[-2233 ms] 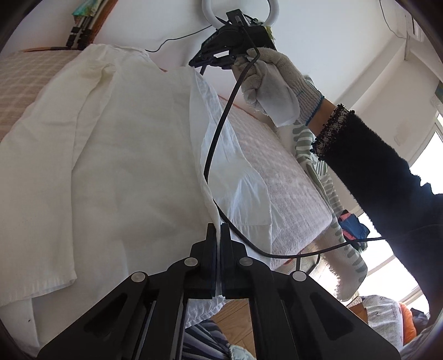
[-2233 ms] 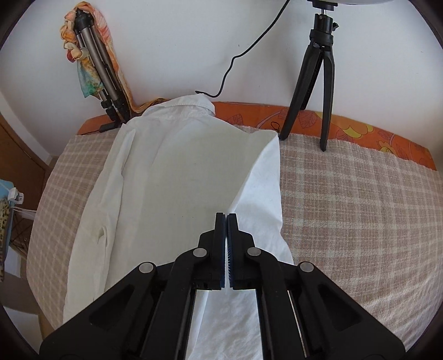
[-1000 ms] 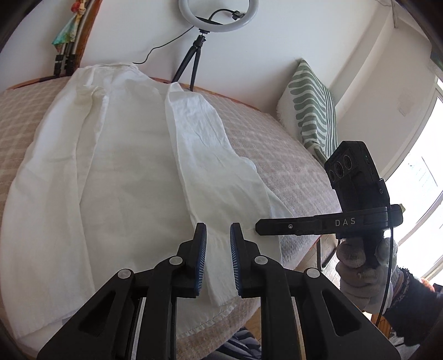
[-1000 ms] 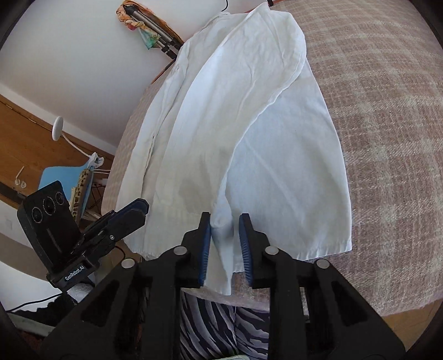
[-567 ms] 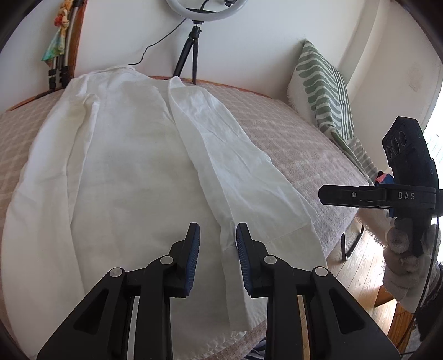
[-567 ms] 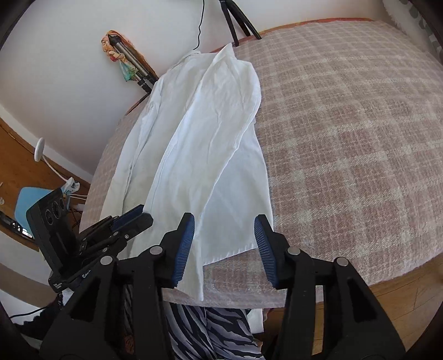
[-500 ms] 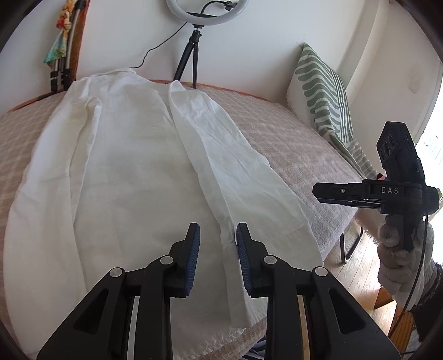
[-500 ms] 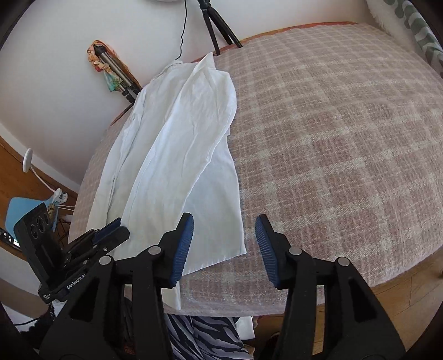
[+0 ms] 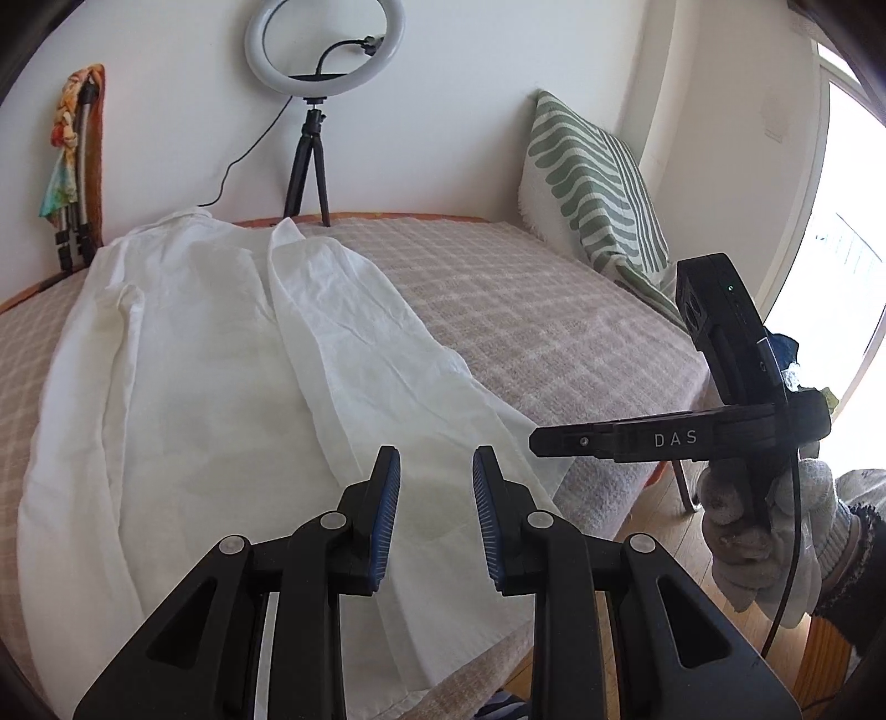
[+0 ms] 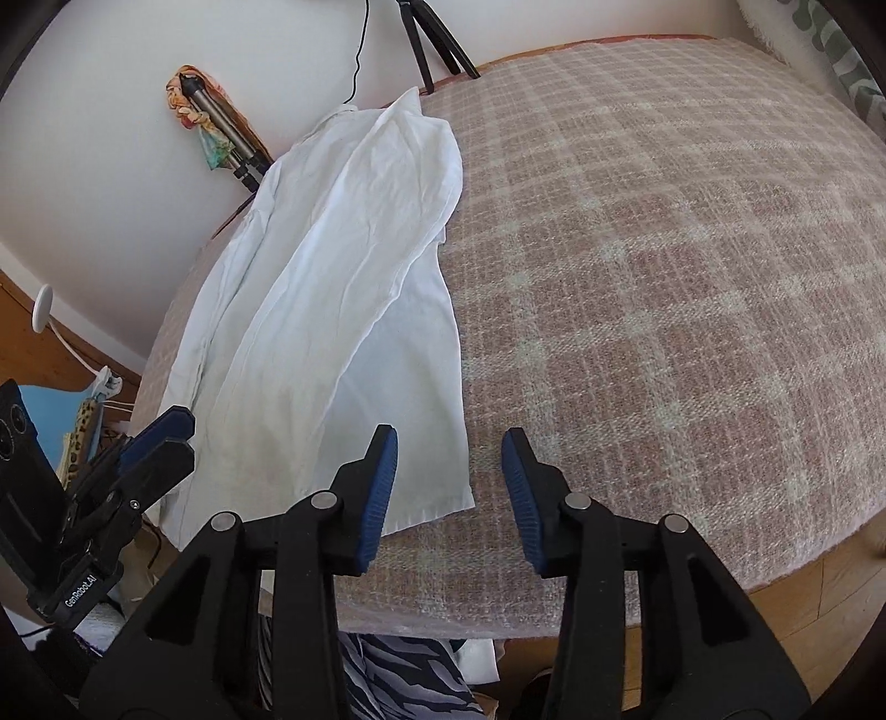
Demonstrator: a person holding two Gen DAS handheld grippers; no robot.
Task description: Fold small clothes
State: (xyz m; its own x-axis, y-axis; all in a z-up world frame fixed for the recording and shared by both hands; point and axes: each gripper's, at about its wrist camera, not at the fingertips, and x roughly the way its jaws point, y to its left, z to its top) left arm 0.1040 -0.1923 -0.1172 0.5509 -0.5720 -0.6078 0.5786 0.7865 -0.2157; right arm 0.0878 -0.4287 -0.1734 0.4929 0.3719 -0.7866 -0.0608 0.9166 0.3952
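Note:
A white shirt (image 9: 194, 387) lies lengthwise on the checked bed cover (image 9: 526, 310), collar at the far end, with its right side folded over the middle. My left gripper (image 9: 434, 459) hovers open over the hem near the bed's front edge, with nothing between its fingers. In the right wrist view the shirt (image 10: 343, 277) lies to the left. My right gripper (image 10: 449, 437) hangs over the hem's right corner and the bare bed cover (image 10: 664, 277). Its jaws stand wide and are closing, with nothing between them. Each gripper shows in the other's view: the right gripper (image 9: 534, 443) and the left gripper (image 10: 166, 432).
A ring light on a tripod (image 9: 324, 50) stands at the bed's far edge. A green striped pillow (image 9: 592, 183) leans on the wall at the right. A folded tripod with a scarf (image 9: 72, 166) stands far left. A gloved hand (image 9: 764, 526) holds the right gripper over the wooden floor (image 9: 653, 554).
Both grippers were shut on the lifted shirt side; they have let go, opened and drawn back to the near bed edge. The folded side now lies flat.

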